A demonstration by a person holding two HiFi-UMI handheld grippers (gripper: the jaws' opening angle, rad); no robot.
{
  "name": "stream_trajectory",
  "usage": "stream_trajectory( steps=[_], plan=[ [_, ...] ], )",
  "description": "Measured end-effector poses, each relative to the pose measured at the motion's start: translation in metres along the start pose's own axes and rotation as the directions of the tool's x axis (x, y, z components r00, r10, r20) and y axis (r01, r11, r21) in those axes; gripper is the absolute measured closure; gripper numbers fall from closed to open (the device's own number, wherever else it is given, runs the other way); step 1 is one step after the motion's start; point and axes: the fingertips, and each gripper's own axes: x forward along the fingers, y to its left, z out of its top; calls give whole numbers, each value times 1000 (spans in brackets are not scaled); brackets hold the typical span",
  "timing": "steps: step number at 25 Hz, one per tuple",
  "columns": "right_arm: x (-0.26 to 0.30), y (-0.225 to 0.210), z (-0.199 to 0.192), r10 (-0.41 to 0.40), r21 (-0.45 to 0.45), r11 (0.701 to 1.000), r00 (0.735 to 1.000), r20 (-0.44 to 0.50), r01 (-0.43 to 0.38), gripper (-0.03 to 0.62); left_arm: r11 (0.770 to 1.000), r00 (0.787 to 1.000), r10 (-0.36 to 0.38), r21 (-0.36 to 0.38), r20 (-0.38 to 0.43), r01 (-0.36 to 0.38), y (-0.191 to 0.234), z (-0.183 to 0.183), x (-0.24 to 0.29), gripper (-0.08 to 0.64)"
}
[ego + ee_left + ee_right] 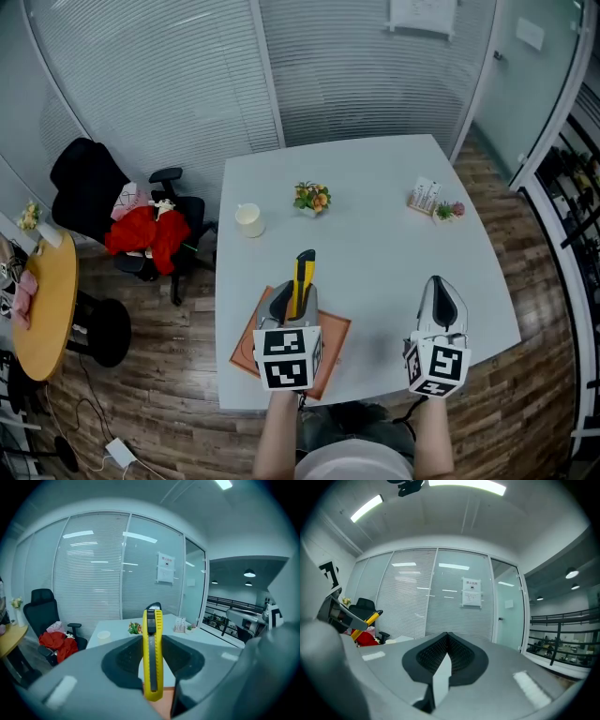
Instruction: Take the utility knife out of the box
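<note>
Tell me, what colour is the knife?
The knife is yellow with a dark strip; left gripper view shows best.

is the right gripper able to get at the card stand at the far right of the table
Probably yes: only bare table lies between the right gripper and the card stand, and the gripper is empty. Its jaws are together, so they would have to open first.

Both forearms reach out from the near edge, side by side and pointing far. The left tongs [296,298] are clamped on a knife [304,270] that stands upright between the jaws. The right tongs [441,292], well apart to the right, have their tips pressed together with nothing between them.
</note>
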Motion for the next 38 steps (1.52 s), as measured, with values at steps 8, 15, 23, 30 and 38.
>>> stream_trajectory(
  steps=[8,15,23,30,38],
  plan=[
    [4,-1,16,4,8,1000,999,37,-4,566,1000,996,10,2,84,-11,1,30,-9,427],
    [7,1,29,13,4,1000,998,65,-13,566,1000,991,18,3,133,-19,3,44,-16,427],
    [10,5,46,21,2,1000,995,96,-21,566,999,978,38,4,203,-39,12,62,-29,428],
    [11,9,55,19,-3,1000,994,105,-19,566,999,969,42,5,245,-45,16,69,-36,427],
    [8,9,54,12,2,1000,995,96,-12,566,1000,966,23,13,257,-27,10,68,-40,427]
  ],
)
